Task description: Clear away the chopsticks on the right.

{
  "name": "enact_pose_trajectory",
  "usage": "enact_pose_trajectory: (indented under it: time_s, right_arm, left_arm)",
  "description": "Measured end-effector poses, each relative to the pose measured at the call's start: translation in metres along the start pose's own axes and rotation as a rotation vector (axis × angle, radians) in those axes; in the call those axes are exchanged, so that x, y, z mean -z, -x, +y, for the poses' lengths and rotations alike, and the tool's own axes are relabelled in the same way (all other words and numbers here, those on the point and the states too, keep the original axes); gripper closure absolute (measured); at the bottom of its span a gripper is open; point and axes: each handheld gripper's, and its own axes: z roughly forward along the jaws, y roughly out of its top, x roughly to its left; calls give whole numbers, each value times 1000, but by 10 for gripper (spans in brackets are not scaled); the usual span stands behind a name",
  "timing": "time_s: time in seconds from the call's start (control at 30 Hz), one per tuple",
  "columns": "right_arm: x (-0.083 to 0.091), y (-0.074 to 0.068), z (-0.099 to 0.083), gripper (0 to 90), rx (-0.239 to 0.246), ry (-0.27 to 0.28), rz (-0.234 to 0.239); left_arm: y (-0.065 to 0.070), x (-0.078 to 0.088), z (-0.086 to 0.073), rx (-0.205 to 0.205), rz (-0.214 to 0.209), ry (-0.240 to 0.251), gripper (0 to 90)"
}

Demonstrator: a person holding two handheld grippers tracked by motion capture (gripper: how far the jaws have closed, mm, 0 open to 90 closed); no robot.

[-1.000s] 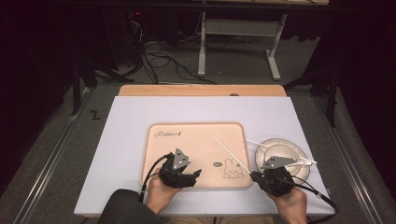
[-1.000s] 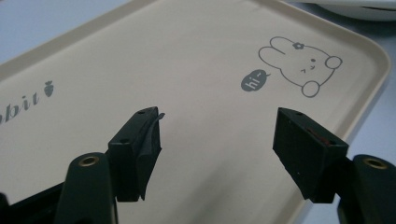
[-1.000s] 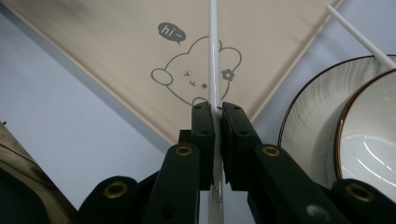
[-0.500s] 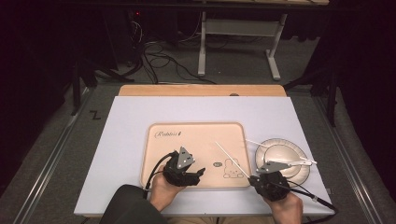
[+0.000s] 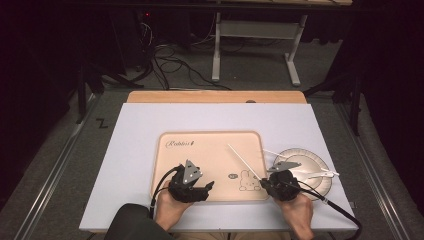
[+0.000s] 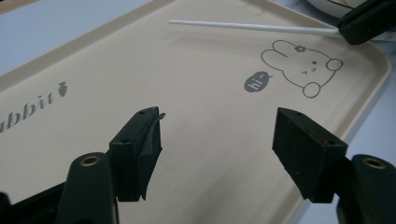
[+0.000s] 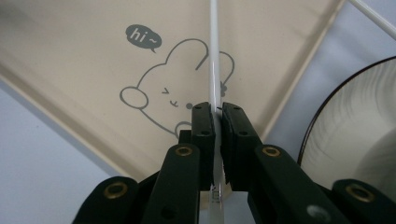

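Observation:
A beige tray (image 5: 210, 134) with a rabbit drawing (image 6: 299, 70) lies on the white table top. My right gripper (image 5: 264, 184) is at the tray's near right corner, shut on a thin white stick (image 5: 242, 160) that reaches out over the tray. In the right gripper view the jaws (image 7: 217, 109) pinch the stick (image 7: 214, 56) above the rabbit. My left gripper (image 5: 207, 187) hovers over the tray's near left part. It stands open (image 6: 219, 116) with nothing between its fingers, and the stick (image 6: 252, 27) lies across the tray beyond it.
A round plate (image 5: 312, 162) sits right of the tray with a white utensil (image 5: 320, 174) lying on it. A second thin white stick (image 5: 272, 152) rests between tray and plate. A wooden board (image 5: 215, 96) borders the table's far edge.
My right gripper has shifted a little left and lower with the stick in its grip. The left gripper has hardly moved.

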Motion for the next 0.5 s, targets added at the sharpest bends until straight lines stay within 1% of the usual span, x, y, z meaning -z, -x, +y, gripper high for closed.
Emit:
enact_pose_trajectory:
  time_s: [0.03,0.13,0.17,0.23,0.27,0.3,0.33,0.37,0.4,0.43,0.47,0.5]
  right_arm:
    - [-3,1,2,854,-4,-8,-4]
    - [-6,3,4,853,2,-9,2]
    - [-7,4,5,853,2,-8,8]
    - [-8,4,6,853,-3,-7,4]
    - [-10,5,8,853,-3,-13,14]
    - [-11,4,10,853,10,-24,0]
    - [-11,4,10,853,10,-24,0]
    - [-12,2,12,853,25,-26,-3]
    - [-14,-1,17,853,27,-15,19]
    - [-16,0,19,853,11,-20,31]
    - [-18,1,20,853,8,-29,27]
    - [-20,2,20,853,10,-39,12]
  left_arm:
    - [-1,1,0,9,3,3,330]
    - [-4,7,0,21,22,14,330]
    - [-4,9,0,22,25,13,330]
    - [-5,10,-1,24,31,15,330]
    - [-6,11,-1,25,35,17,330]
    - [-7,13,-1,29,46,22,330]
    - [-7,13,-1,29,46,22,330]
    - [-8,15,-1,34,48,24,330]
    - [-9,18,-2,32,58,22,329]
    - [-10,19,-2,34,62,26,329]
    - [-10,21,-1,40,64,32,329]
    - [-10,21,-1,40,64,32,329]
